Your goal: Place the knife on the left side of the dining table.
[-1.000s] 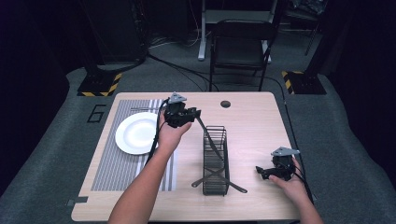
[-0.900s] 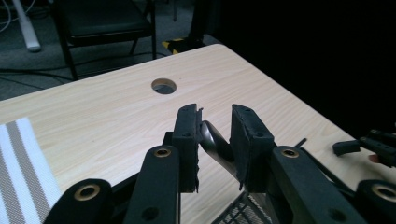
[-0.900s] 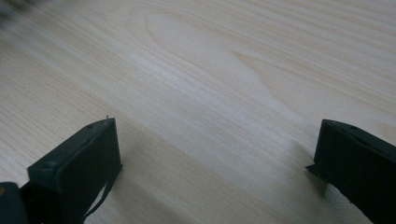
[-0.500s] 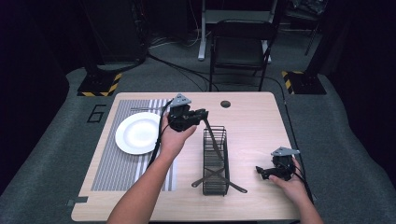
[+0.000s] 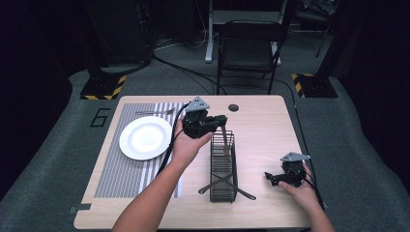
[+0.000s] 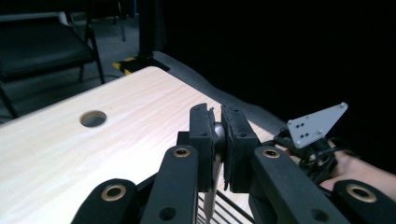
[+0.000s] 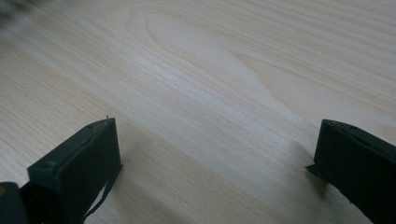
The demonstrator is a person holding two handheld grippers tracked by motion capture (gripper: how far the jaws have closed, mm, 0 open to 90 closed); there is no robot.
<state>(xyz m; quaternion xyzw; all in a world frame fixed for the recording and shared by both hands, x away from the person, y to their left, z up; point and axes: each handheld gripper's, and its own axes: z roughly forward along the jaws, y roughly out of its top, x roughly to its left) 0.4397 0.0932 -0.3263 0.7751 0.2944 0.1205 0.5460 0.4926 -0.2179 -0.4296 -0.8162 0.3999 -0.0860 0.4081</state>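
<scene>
Since a second ago my left tool point(image 5: 218, 120) has carried a utensil point(image 5: 225, 141), clamped tight, over the wire rack point(image 5: 223, 166); right tool point(image 5: 271, 177) rests agape, empty; plate point(image 5: 145, 137) awaits.

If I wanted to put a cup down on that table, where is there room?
The widest bare wood lies between the wire rack and the table's right edge, ahead of the right gripper. Another strip runs between the hole and the rack. The left is crowded: striped mat, plate, fork.
</scene>
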